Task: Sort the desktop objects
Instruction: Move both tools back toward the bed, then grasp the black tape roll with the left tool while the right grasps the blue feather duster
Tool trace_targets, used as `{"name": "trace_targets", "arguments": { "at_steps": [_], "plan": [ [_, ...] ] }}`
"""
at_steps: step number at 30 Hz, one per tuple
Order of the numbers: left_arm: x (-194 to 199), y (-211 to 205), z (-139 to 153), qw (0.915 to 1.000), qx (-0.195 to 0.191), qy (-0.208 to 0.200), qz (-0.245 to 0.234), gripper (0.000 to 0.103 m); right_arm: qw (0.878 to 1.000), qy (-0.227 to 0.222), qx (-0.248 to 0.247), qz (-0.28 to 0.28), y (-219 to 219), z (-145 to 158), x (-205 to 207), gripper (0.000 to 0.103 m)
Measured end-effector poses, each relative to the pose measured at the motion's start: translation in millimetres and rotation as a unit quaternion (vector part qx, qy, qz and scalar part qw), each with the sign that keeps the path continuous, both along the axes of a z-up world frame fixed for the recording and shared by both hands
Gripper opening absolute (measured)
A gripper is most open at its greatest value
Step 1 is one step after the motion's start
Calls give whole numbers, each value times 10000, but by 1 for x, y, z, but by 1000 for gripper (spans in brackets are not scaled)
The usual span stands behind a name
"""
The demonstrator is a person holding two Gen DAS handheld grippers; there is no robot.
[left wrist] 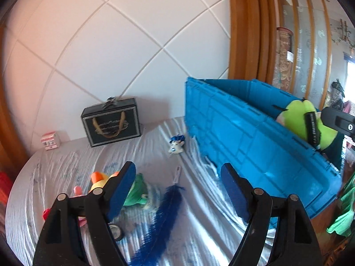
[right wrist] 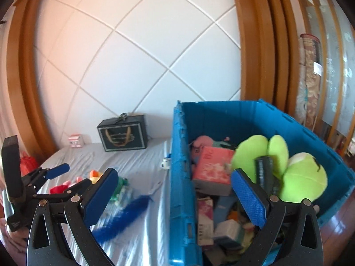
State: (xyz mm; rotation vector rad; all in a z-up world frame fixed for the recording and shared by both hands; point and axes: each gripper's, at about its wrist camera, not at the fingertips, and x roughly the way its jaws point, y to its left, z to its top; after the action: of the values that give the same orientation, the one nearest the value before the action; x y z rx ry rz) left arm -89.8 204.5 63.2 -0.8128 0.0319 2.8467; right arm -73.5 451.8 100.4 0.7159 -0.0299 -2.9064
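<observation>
My left gripper (left wrist: pixel 177 170) stands open over the grey-clothed table (left wrist: pixel 55 173) with nothing between its pads. Under it lie a blue feather (left wrist: pixel 168 208), a green soft toy (left wrist: pixel 138 188) and an orange-and-yellow toy (left wrist: pixel 99 179). A blue bin (left wrist: pixel 244 133) sits to its right. My right gripper (right wrist: pixel 175 173) is open and empty above the blue bin's (right wrist: pixel 179 177) left wall. Inside the bin are a lime green plush (right wrist: pixel 304 177), a dark tube (right wrist: pixel 265 173) lying on it, a pink box (right wrist: pixel 213 166) and several smaller boxes. The left gripper (right wrist: pixel 68 177) shows at the far left.
A black gift box (left wrist: pixel 111 124) and a small pink-and-white carton (left wrist: pixel 51 140) stand at the wall. A small white-and-blue figure (left wrist: pixel 176 146) lies beside the bin's corner. A tape roll (left wrist: pixel 116 231) sits near my left finger. Wooden door frames rise on the right.
</observation>
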Motion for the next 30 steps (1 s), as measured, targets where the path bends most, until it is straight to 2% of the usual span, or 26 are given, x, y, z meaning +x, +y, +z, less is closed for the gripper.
{"name": "trace_targets", "arguments": {
  "at_steps": [5, 10, 14, 16, 20, 24, 30],
  "plan": [
    [-2, -65, -30, 9968, 43, -335, 720, 79, 9986, -187, 49, 488, -49, -19, -19, 103],
    [-5, -117, -72, 9882, -15, -789, 1316, 79, 9947, -567, 153, 841, -90, -50, -40, 103],
    [-13, -146, -117, 9770, 15, -1306, 1684, 79, 9893, -1205, 160, 811, -109, -92, -62, 103],
    [-18, -153, -142, 9729, 47, -1593, 1673, 79, 9839, -1632, 99, 725, -112, -116, -76, 103],
    [-30, -153, -181, 9699, 129, -1943, 1461, 79, 9730, -2203, 126, 671, -120, -158, -97, 103],
    [-48, -148, -209, 9658, 163, -2232, 1309, 79, 9600, -2734, 130, 597, -126, -199, -111, 103],
    [-72, -150, -246, 9575, 120, -2615, 1212, 79, 9433, -3297, 86, 375, -125, -239, -130, 103]
  ]
}}
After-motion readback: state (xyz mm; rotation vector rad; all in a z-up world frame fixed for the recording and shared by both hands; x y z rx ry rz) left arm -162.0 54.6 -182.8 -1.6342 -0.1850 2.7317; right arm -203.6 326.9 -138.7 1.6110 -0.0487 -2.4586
